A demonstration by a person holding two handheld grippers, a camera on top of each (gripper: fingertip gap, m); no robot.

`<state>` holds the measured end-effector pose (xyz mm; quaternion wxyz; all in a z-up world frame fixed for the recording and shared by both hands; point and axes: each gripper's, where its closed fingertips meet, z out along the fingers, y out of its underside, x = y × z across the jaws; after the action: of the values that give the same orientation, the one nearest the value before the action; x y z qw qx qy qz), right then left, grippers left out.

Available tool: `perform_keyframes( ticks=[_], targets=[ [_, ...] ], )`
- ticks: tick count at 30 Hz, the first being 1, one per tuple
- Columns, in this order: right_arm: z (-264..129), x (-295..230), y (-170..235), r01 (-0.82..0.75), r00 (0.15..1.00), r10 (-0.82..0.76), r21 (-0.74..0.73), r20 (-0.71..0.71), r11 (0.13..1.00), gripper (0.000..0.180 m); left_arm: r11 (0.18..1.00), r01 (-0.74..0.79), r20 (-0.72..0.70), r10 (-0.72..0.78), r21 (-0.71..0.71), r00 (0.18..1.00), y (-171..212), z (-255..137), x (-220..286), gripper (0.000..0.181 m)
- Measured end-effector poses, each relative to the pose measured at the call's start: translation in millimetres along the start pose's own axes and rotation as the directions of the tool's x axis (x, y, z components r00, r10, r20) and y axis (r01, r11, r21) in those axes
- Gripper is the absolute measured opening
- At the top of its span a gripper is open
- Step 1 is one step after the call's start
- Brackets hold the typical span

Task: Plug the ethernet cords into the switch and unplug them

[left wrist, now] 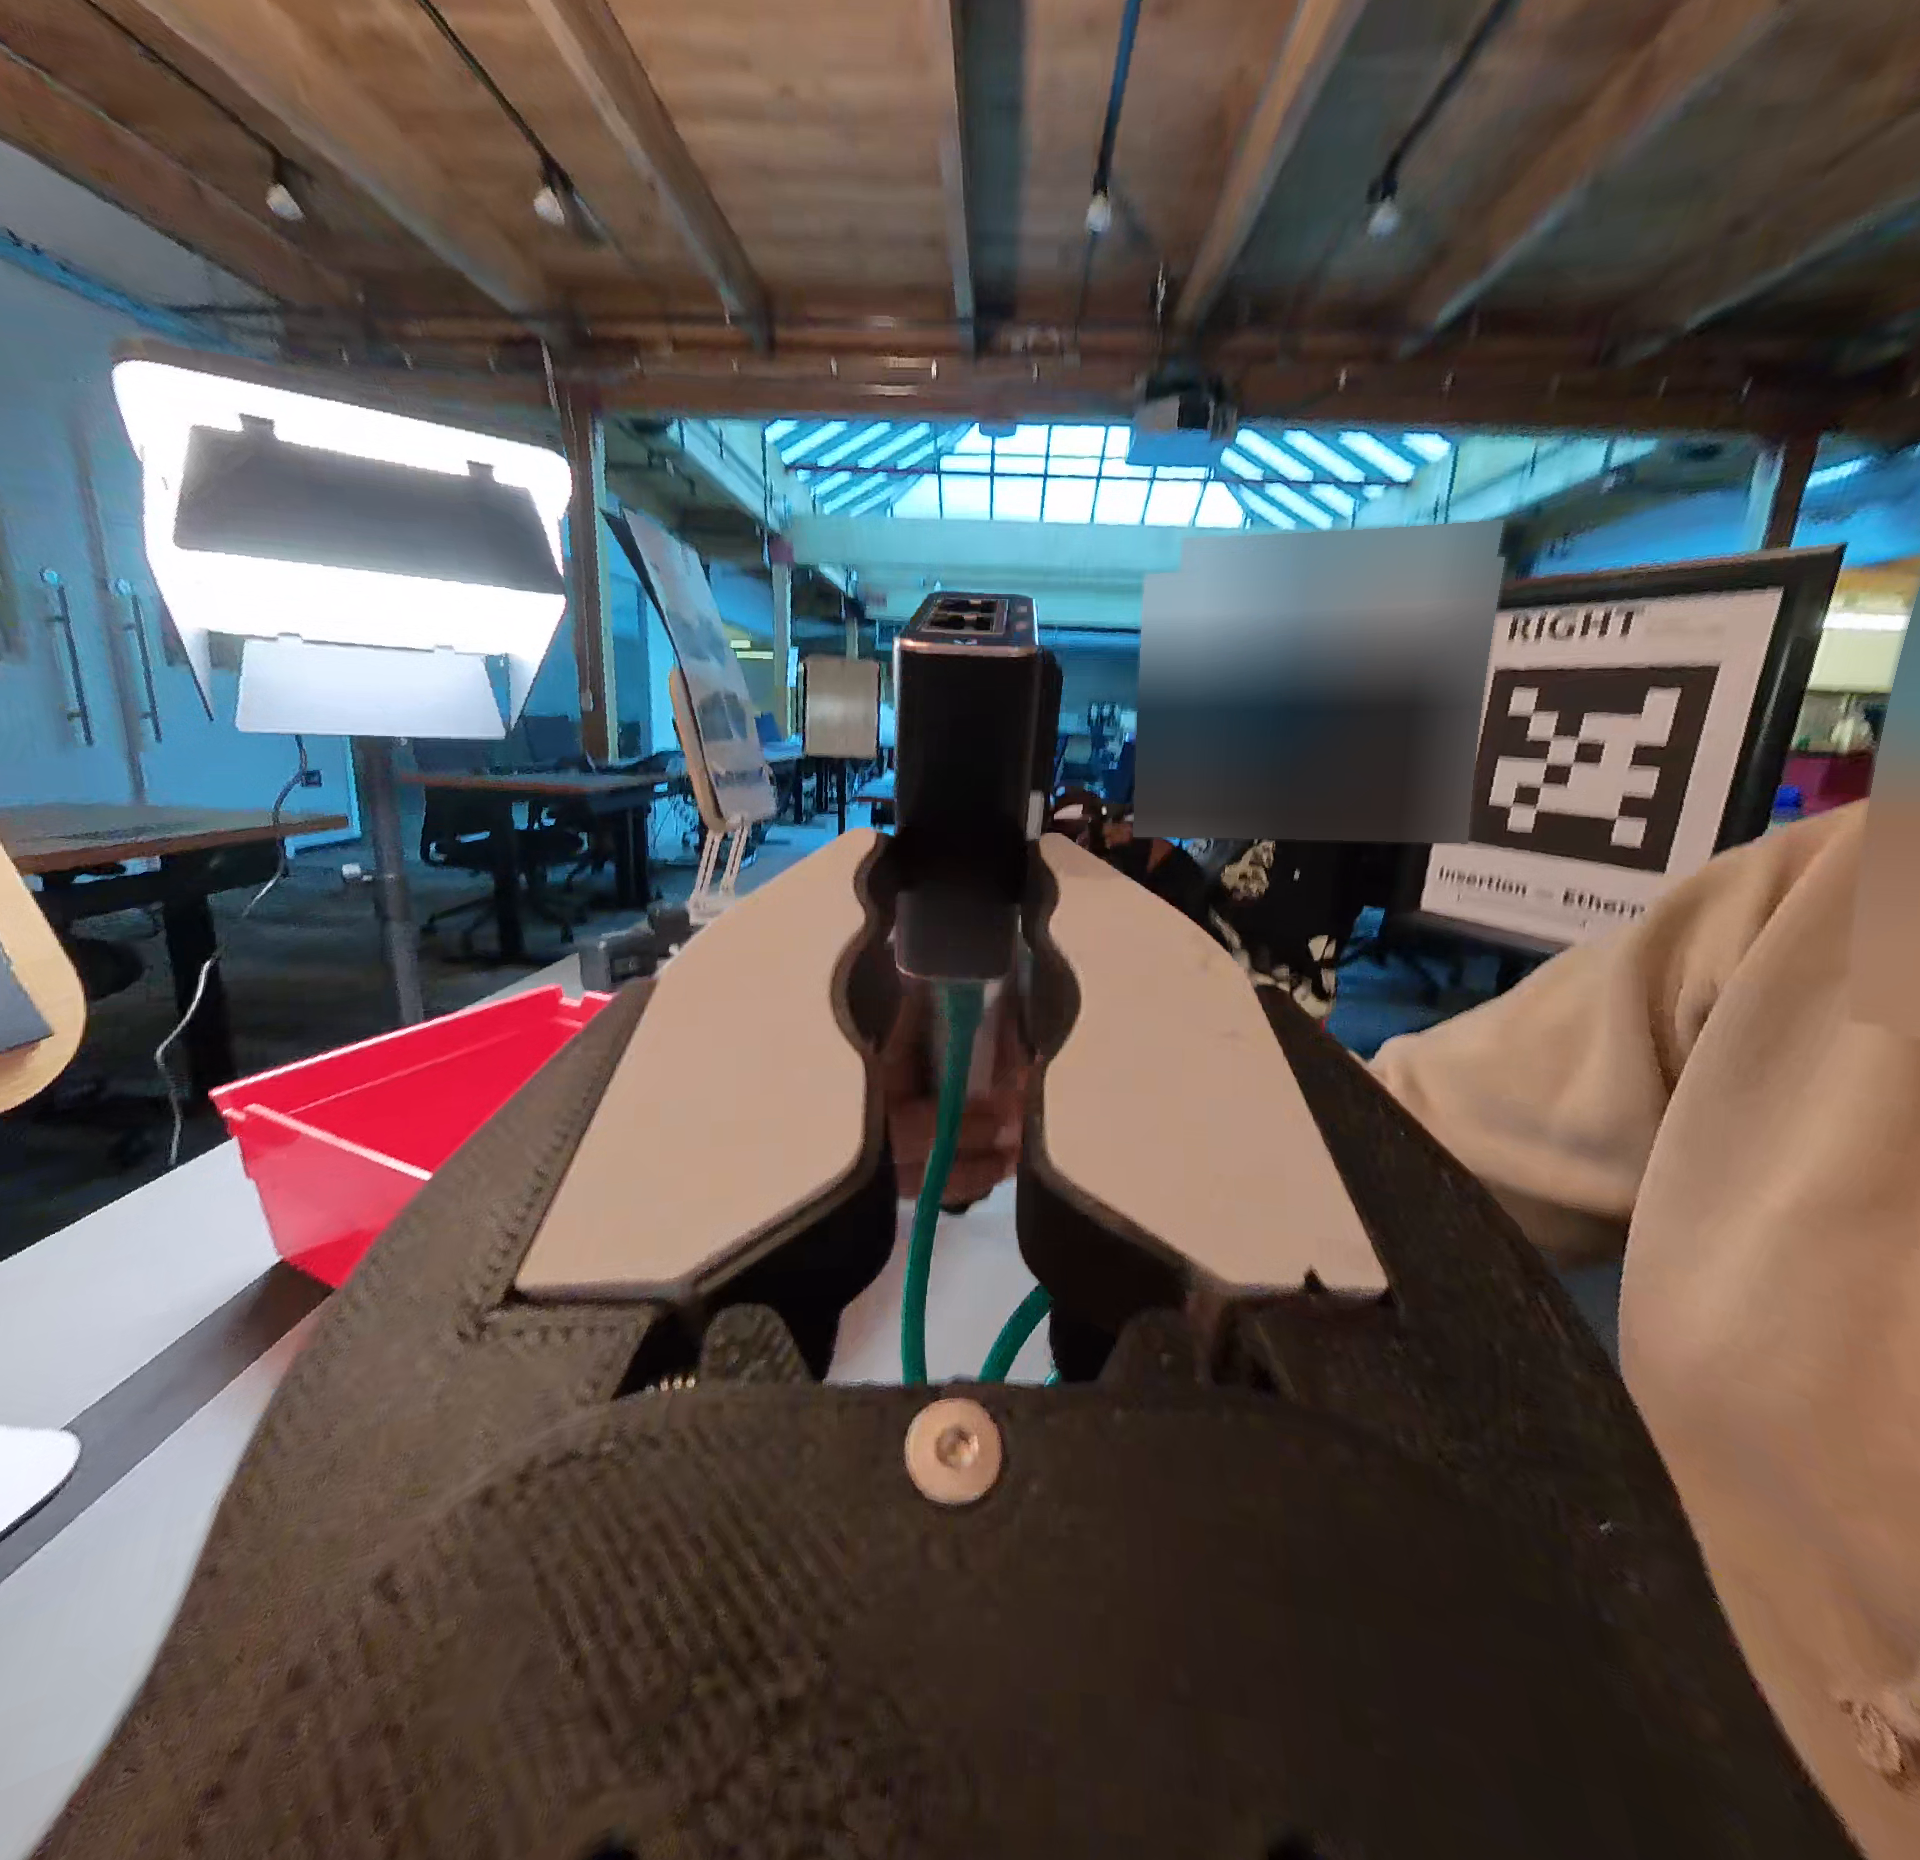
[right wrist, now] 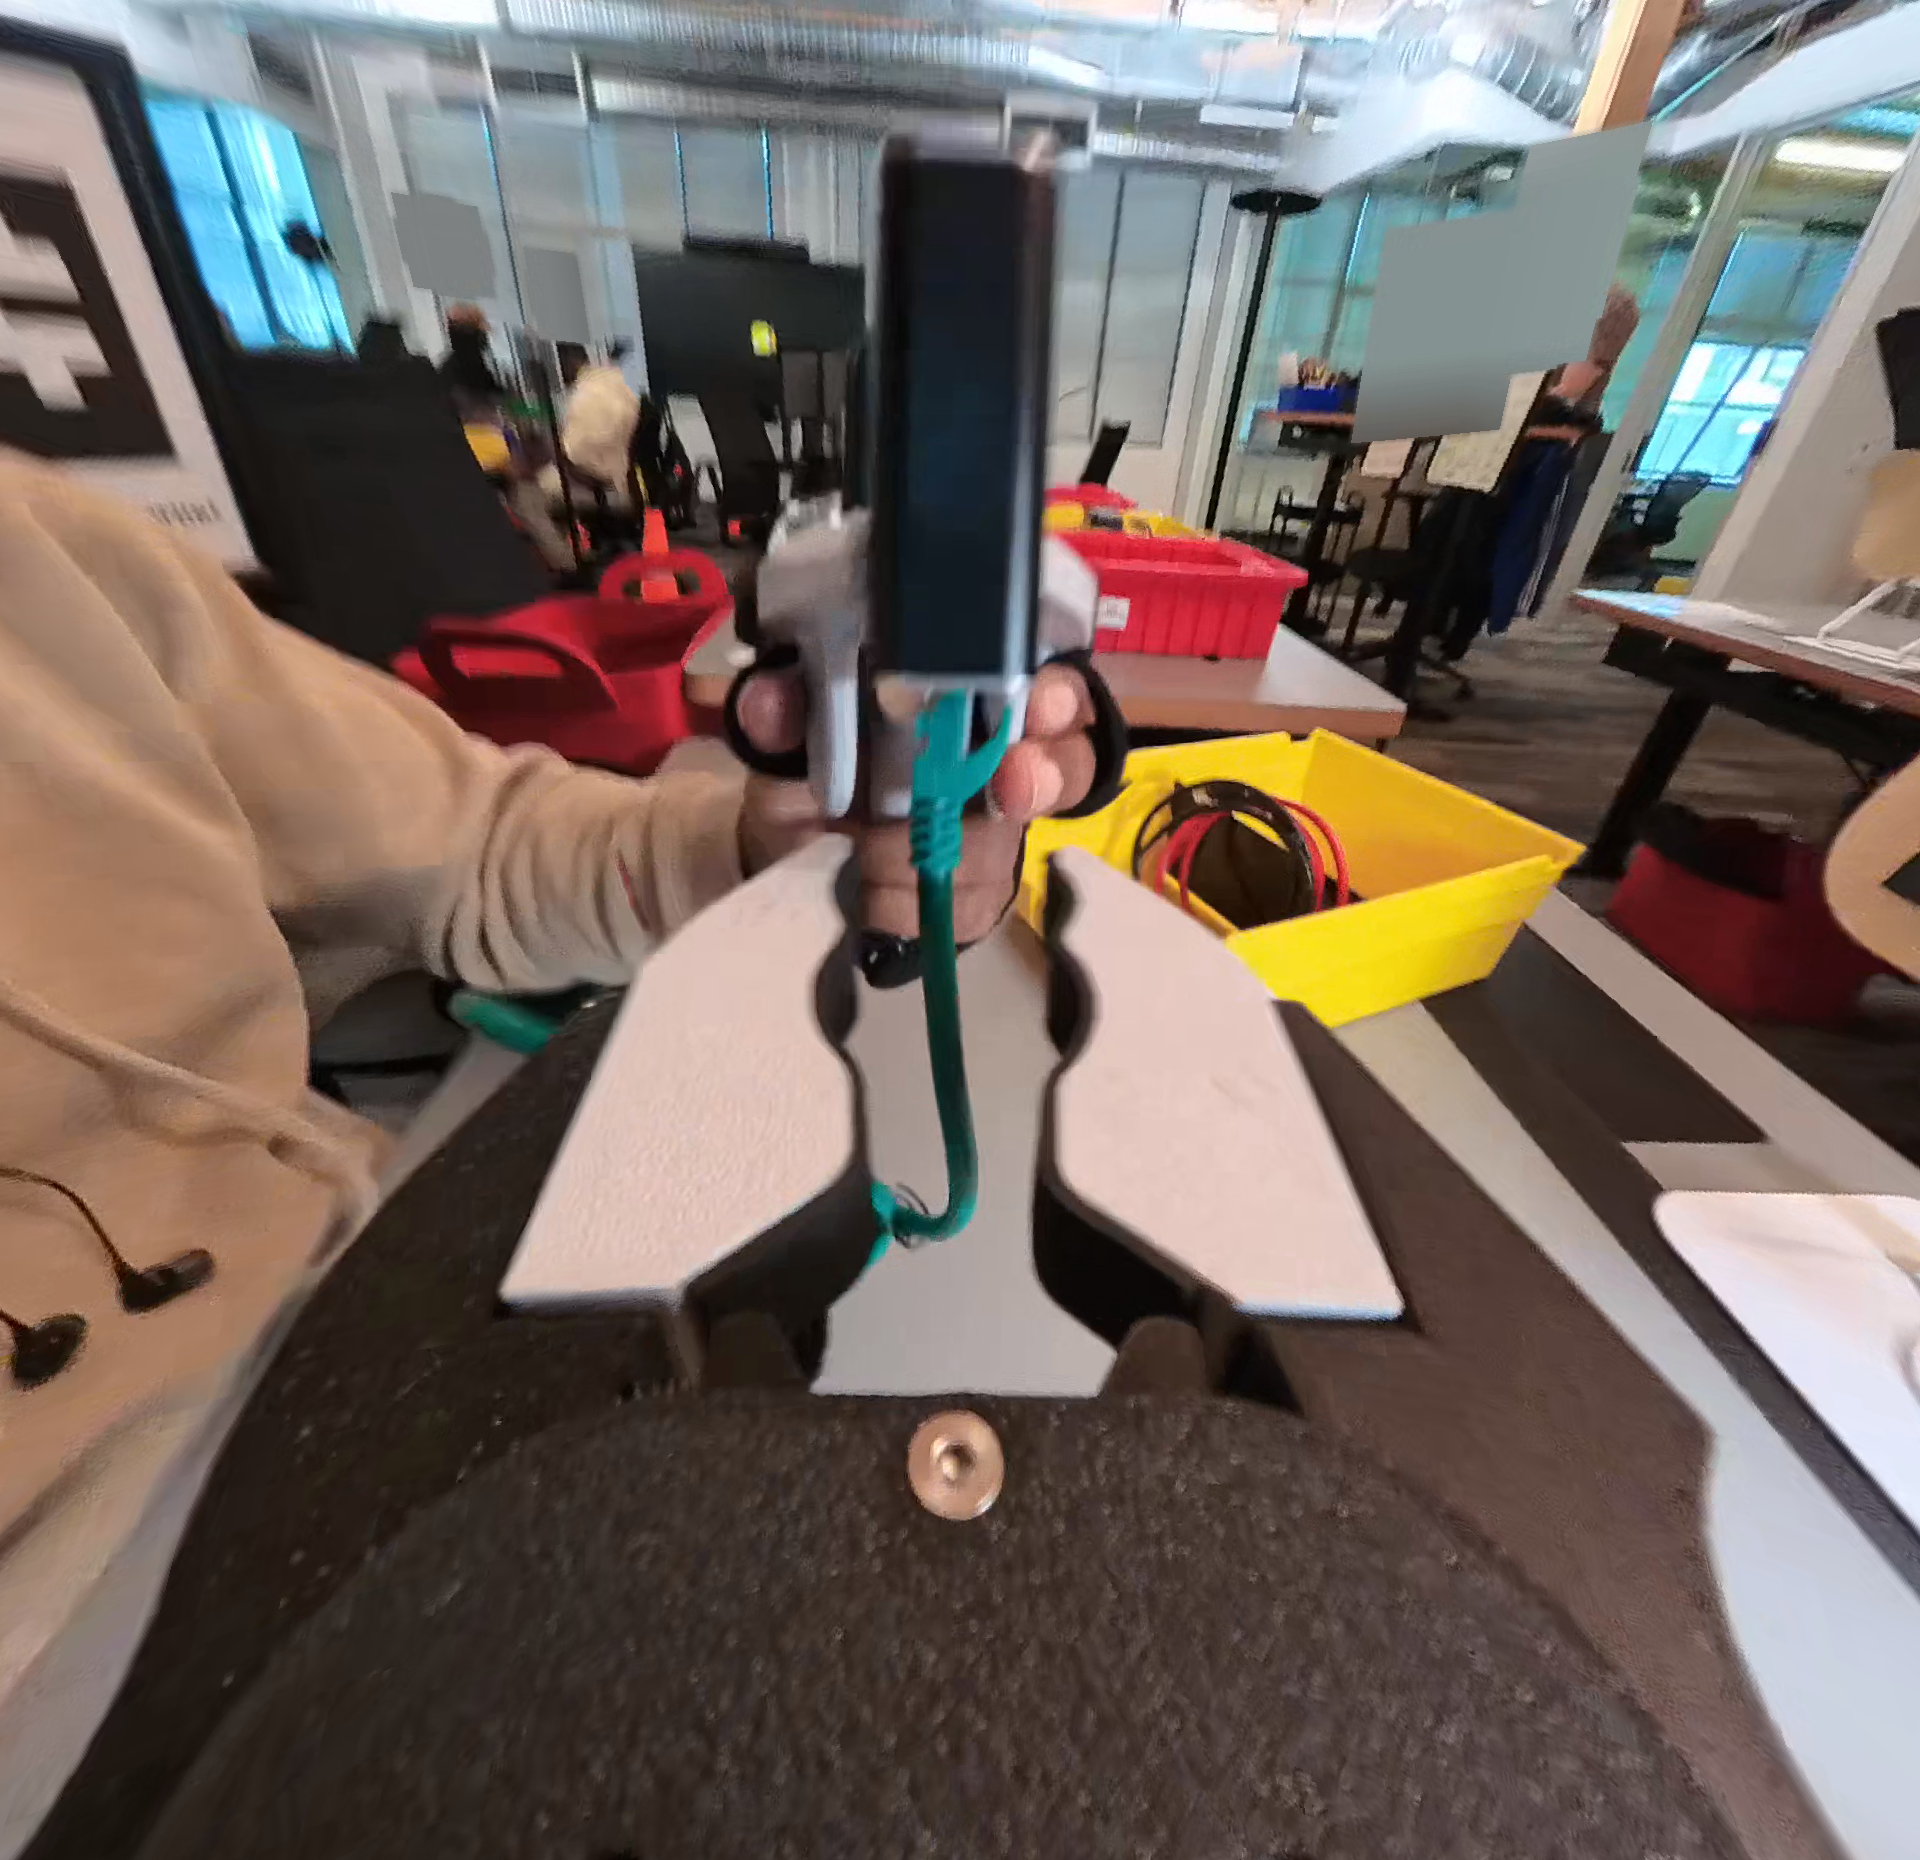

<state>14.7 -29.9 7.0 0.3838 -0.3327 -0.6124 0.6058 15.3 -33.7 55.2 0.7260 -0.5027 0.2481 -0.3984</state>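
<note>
**Switch held upright, one green cord plugged in**

Closest to me is the left gripper (left wrist: 956, 875), its pale fingers clenched on the lower end of the black switch (left wrist: 971, 740), which stands upright off the table. The switch's top face shows a row of open ports, and a green ethernet cord (left wrist: 920, 1239) drops from its underside, down between the fingers.

The right gripper (right wrist: 951, 896) sits just below the same switch (right wrist: 956, 408) with its fingers spread apart, grasping nothing; the cord (right wrist: 940, 979) hangs in the gap between them and curls at the bottom, its plug seated in the switch's lower end. In that view a hand (right wrist: 914, 771) in a cream sleeve (right wrist: 364, 823) works the left gripper's handle.

A framed sign (left wrist: 1621, 740) with a black-and-white square marker and printed words stands behind on the right side. A red bin (left wrist: 395, 1114) lies to the left at the table edge, a yellow bin (right wrist: 1382, 875) holding coiled red and black wires to the right. Between the bins the grey table (right wrist: 956, 1322) lies bare under the cord.
</note>
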Motion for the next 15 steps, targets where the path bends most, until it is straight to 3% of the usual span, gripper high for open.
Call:
perform_keyframes(
  ticks=[2,6,9,15],
  targets=[
    [2.0,1.4,9.6,0.083,0.996,-0.085,-0.058,-0.030,0.995,0.005,1.000,0.011,-0.007,-0.011,0.013,1.000,0.8,-1.9,-2.9,0.023],
    [-15.1,11.7,6.5,0.109,0.990,-0.120,-0.139,-0.069,0.984,0.004,0.990,-0.031,-0.009,0.030,-0.134,1.000,14.8,-8.2,-11.2,0.023],
    [-29.8,12.6,8.3,0.176,0.978,-0.198,-0.240,-0.067,0.955,0.004,0.955,-0.125,0.007,0.132,-0.269,0.991,22.4,-15.5,-17.4,0.035],
    [-40.1,7.5,14.5,0.226,0.968,-0.249,-0.337,-0.026,0.914,0.004,0.780,-0.310,-0.056,0.335,-0.544,0.941,57.8,-23.6,-16.7,0.043]
  ],
)
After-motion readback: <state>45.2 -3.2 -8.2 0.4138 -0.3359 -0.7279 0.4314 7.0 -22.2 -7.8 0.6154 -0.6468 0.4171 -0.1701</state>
